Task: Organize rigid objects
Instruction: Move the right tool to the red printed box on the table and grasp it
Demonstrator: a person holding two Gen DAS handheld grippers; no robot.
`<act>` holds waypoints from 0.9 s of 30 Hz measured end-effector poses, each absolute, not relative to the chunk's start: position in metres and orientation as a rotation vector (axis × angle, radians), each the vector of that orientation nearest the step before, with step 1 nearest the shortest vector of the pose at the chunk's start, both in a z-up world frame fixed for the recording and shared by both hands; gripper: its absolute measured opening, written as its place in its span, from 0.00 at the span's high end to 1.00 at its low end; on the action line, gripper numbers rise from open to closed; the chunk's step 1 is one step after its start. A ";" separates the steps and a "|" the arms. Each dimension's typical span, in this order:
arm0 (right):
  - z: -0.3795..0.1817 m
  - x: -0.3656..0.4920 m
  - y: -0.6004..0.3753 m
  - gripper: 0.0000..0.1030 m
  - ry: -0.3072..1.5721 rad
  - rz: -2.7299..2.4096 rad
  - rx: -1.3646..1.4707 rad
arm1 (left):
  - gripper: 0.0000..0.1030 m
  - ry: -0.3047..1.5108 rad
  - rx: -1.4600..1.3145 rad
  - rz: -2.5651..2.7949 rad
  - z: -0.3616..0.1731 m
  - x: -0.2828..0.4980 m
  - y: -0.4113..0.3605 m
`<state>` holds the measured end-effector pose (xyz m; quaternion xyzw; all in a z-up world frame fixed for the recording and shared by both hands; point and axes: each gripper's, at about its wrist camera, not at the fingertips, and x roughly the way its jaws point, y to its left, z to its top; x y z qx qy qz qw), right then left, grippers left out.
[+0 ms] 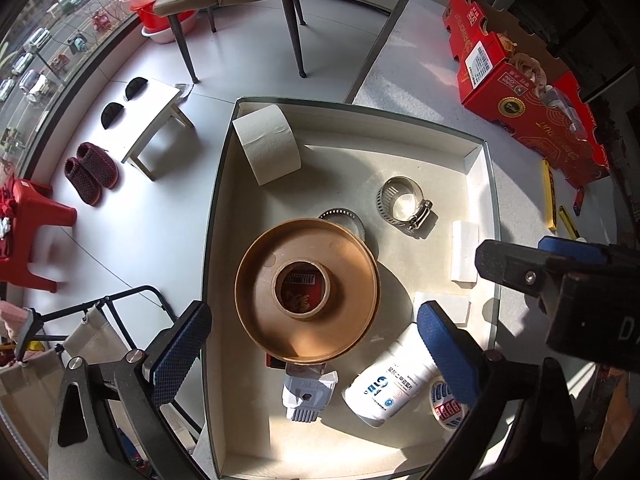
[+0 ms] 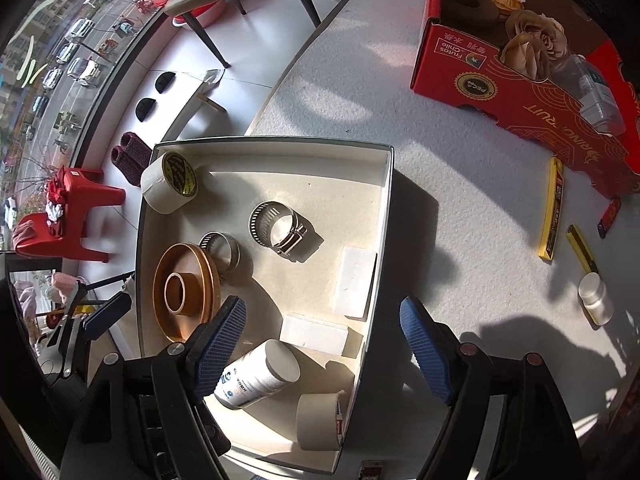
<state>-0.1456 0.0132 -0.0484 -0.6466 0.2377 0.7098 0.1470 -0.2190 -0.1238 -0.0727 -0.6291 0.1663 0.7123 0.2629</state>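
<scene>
Two fisheye views look straight down into a shallow white tray [image 1: 476,152] on a grey table.

In the left wrist view, the left gripper [image 1: 316,354] stands released, its two blue-padded fingers spread wide at the lower left and lower right of the frame. Between them, but not pressed by either pad, sits a large brown tape roll [image 1: 306,292], lying flat at the centre of the frame. A white brush-like tool [image 1: 306,394] pokes out from under its lower edge. To the lower right lies a white bottle [image 1: 386,386] on its side, with a small tape roll [image 1: 444,400] just beside it. In the upper left corner of the tray stands a roll of beige tape [image 1: 268,144]. Right of centre is a metal hose clamp [image 1: 404,202]; a second hose clamp [image 1: 344,216] peeks out behind the brown roll. Two white foam blocks [image 1: 464,250] lie near the tray's right wall.

In the right wrist view, the right gripper [image 2: 324,352] is also released, holding nothing; its fingers straddle the tray's right wall at the bottom of the frame, with the white bottle beside the left pad. On the table at right are a red cardboard box [image 2: 520,96], two yellow utility knives [image 2: 554,208] and a small white pill bottle [image 2: 596,298].
</scene>
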 end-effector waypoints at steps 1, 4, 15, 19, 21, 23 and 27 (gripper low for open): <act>-0.047 -0.140 0.017 0.22 0.703 2.036 -1.853 | 0.00 0.449 -1.704 1.925 -0.072 -0.218 -0.125; -0.042 -0.117 0.023 0.22 0.738 2.032 -1.815 | 0.00 0.443 -1.699 1.928 -0.068 -0.213 -0.127; -0.059 0.020 0.009 0.22 0.669 1.898 -1.804 | 0.00 0.563 -1.619 1.842 -0.062 -0.159 -0.113; -0.088 0.051 -0.022 0.22 0.690 1.868 -1.935 | 0.00 0.599 -1.612 1.815 -0.063 -0.142 -0.110; -0.100 0.057 -0.040 0.22 0.667 1.872 -1.988 | 0.00 0.607 -1.616 1.796 -0.063 -0.134 -0.108; -0.110 0.059 -0.055 0.22 0.638 1.877 -2.032 | 0.00 0.626 -1.608 1.784 -0.061 -0.128 -0.106; -0.123 0.055 -0.071 0.22 0.564 1.887 -2.055 | 0.00 0.674 -1.576 1.769 -0.055 -0.117 -0.100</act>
